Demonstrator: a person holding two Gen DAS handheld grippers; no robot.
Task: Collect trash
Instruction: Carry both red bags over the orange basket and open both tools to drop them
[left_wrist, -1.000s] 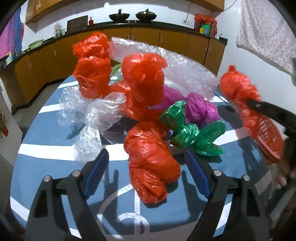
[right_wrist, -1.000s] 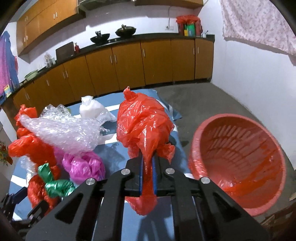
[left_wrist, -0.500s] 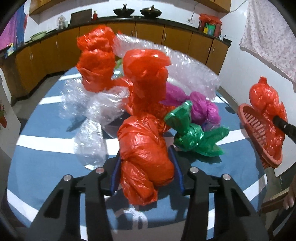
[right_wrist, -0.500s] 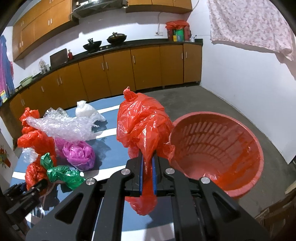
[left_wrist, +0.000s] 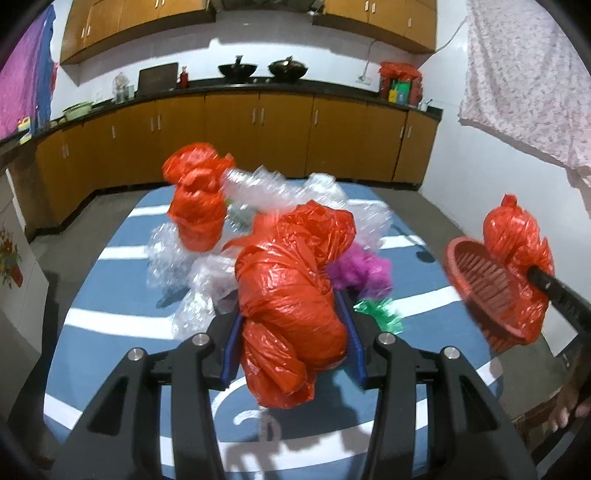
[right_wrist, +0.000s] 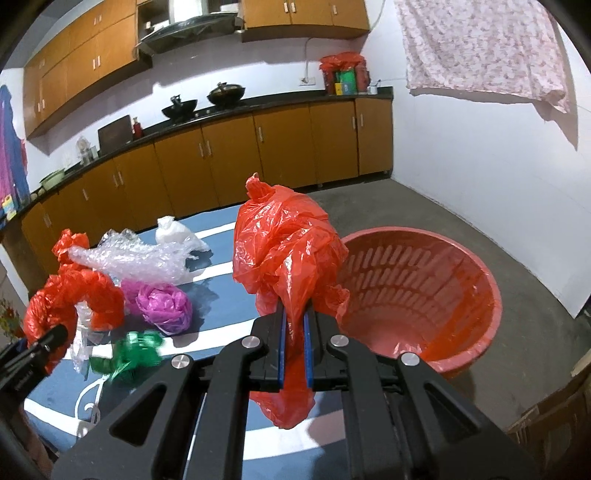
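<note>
Blue striped table fills the lower frame, where the left gripper clamps 1 red bag at center, while the right gripper pinches another red bag beside the basket.

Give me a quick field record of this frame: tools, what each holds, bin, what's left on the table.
left tool: shut on red bag, lifted off the table
right tool: shut on second red bag, held beside the basket rim
basket: red, slatted, tilted open toward the camera; looks empty
table: blue cloth with white stripes
left on table: purple bag, green bag, bubble wrap, white bag, another red bag
</note>
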